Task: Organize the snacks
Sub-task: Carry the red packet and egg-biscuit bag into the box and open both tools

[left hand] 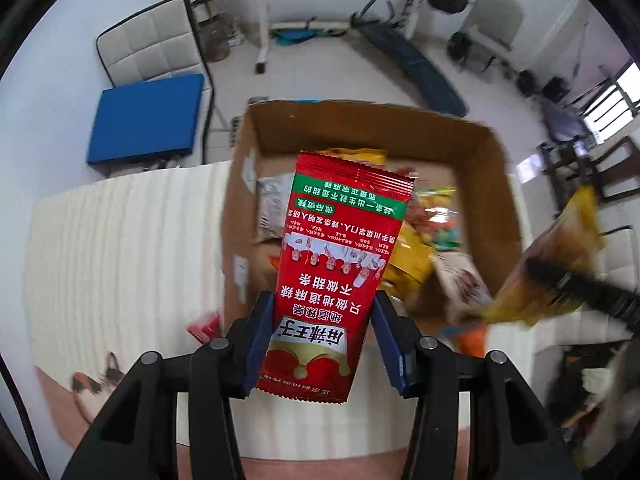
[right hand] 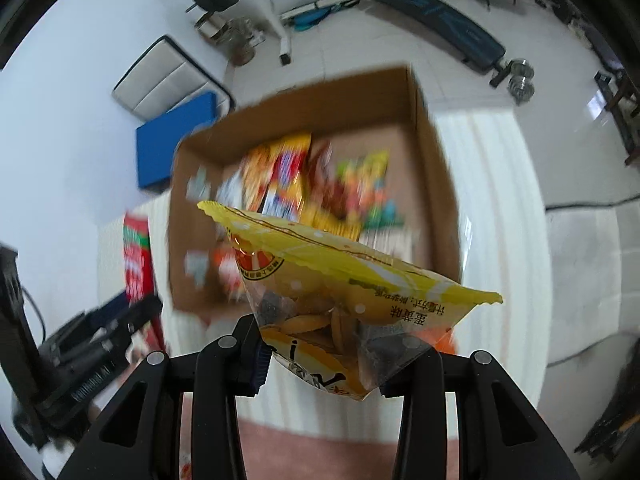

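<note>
In the left wrist view my left gripper (left hand: 322, 334) is shut on a red snack packet (left hand: 336, 264) with white Chinese print, held upright above the near wall of an open cardboard box (left hand: 496, 184). Several bright snack packs lie inside the box. At the right edge, blurred, the other gripper carries a yellow bag (left hand: 556, 264). In the right wrist view my right gripper (right hand: 320, 360) is shut on a yellow biscuit bag (right hand: 348, 276), held over the near side of the same cardboard box (right hand: 432, 168). The red packet (right hand: 138, 256) and left gripper show at the left.
The box stands on a white ribbed table cover (left hand: 120, 248). On the floor behind are a blue mat (left hand: 148, 120), a padded chair (left hand: 152, 44), a barbell rack (left hand: 264, 12) and a weight bench (left hand: 416, 64). A red wrapper (left hand: 206, 326) lies near the box.
</note>
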`<state>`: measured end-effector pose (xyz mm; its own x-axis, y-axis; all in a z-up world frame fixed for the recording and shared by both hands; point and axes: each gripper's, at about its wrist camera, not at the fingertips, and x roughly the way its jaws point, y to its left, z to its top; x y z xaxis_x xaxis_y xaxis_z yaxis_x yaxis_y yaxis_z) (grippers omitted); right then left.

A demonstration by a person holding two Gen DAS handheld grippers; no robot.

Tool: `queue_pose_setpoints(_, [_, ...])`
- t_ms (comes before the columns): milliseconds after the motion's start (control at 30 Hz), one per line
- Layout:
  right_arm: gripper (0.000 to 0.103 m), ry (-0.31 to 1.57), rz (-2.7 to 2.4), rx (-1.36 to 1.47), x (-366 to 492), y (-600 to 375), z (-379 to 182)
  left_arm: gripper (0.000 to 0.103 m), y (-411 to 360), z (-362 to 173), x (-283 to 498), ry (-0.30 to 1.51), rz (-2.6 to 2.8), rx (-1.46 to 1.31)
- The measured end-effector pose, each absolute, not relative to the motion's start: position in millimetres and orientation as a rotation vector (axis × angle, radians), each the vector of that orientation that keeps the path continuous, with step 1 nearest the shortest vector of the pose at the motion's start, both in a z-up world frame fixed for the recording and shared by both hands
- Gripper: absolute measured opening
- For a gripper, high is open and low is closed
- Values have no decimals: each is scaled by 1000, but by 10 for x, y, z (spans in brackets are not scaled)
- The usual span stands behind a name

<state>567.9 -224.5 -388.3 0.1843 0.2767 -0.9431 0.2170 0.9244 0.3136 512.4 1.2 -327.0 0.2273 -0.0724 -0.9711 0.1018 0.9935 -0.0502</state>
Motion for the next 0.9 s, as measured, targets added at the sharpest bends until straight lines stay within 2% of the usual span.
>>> queue_pose_setpoints(233, [43,1458,-20,301,6611,-2345,-4217,46,-3,-3771,5488,1432,-24,155])
queue_pose_setpoints(433, [44,1489,-44,208,6952,-2393,-4493,49,6,-4072,5651,1492,10,185])
queue_pose_setpoints(467, [53,1506,-52,205,6993,-2407,-4548,50,10,-4108,5668,1498,19,189])
queue_pose_setpoints(500, [80,1515,-54,197,7009,-2406,-4606,51,28,-4142,5676,1506,37,181])
queue_pose_setpoints(533, [91,1514,-56,188,7032,-2410,-4630,53,44,-4128,5680,1509,45,163])
queue_pose_setpoints(567, [95,1508,-61,184,7039,-2418,-4633,58,78,-4146,5686,1517,54,131])
queue_pose_setpoints(700, [95,1507,-41,199,7014,-2411,-4619,64,132,-4156,5748,1511,57,80])
queue_pose_setpoints(733, [95,1505,-41,199,7000,-2413,-4605,76,144,-4156,5756,1506,56,74])
queue_pose_setpoints(767, [95,1503,-40,203,6985,-2420,-4593,80,153,-4133,5760,1494,52,62])
queue_pose_setpoints(900, [95,1505,-40,219,6897,-2399,-4565,81,162,-4071,5772,1473,44,51])
